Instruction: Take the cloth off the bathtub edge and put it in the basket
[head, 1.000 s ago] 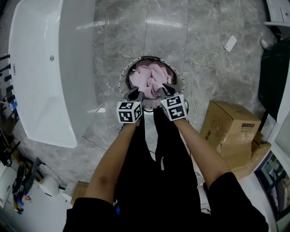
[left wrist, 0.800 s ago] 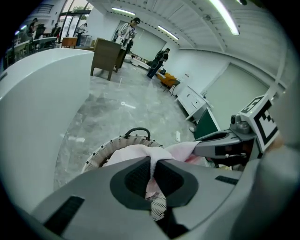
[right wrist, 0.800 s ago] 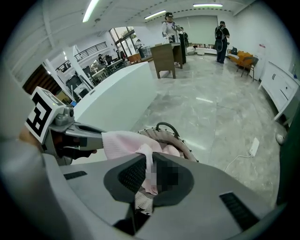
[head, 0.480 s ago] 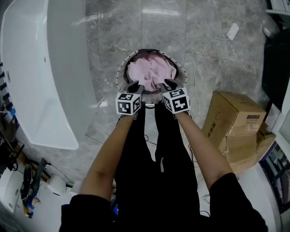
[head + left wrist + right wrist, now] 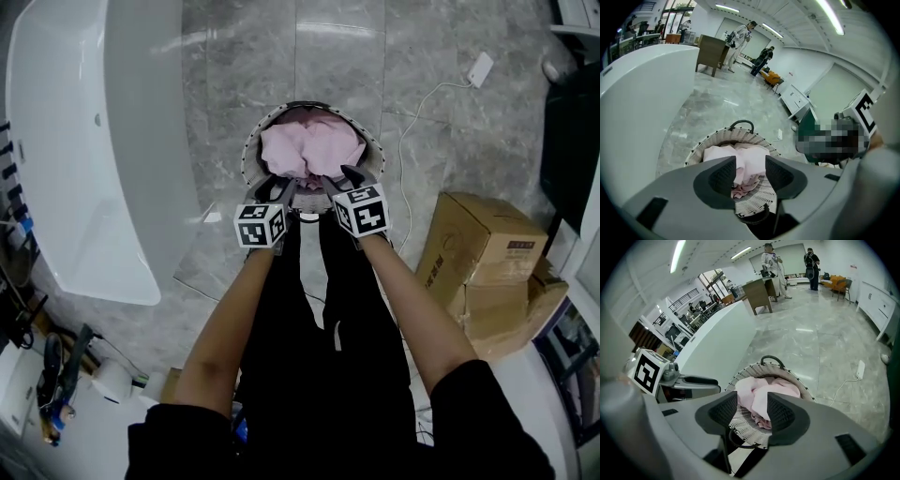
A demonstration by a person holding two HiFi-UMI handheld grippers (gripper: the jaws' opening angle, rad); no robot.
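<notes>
Since a second ago both pairs of jaws have just been opening, and the pink cloth (image 5: 312,148) I had pinched has come free and settled into the basket (image 5: 251,155).

Nearest me, my left hand-held gripper (image 5: 279,192) and right hand-held gripper (image 5: 339,180) sit side by side over the near rim of the basket, pointing steeply down. In the left gripper view, the left hand-held gripper (image 5: 750,171) stands wide. The cloth (image 5: 750,161) shows through the gap, with neither pad pressing on it. The right hand-held gripper (image 5: 752,411) is wide as well, and the cloth (image 5: 757,390) lies beyond and below its tips, inside the woven wall of the basket (image 5: 740,420).

The cloth fills most of the round basket in a crumpled heap, reaching up to about the rim. Past it, the dark handle (image 5: 741,124) arches over the far rim.

To the left, the white bathtub (image 5: 84,141) runs near to far, its curved wall close to the basket's left side with a strip of grey marble floor (image 5: 244,66) between them. To the right, floor lies open beside the basket, then cardboard boxes (image 5: 478,258) stand well apart from it. Farther right, a white plug (image 5: 477,68) lies on the floor with its cord trailing toward me. Beyond the basket the floor is open.
</notes>
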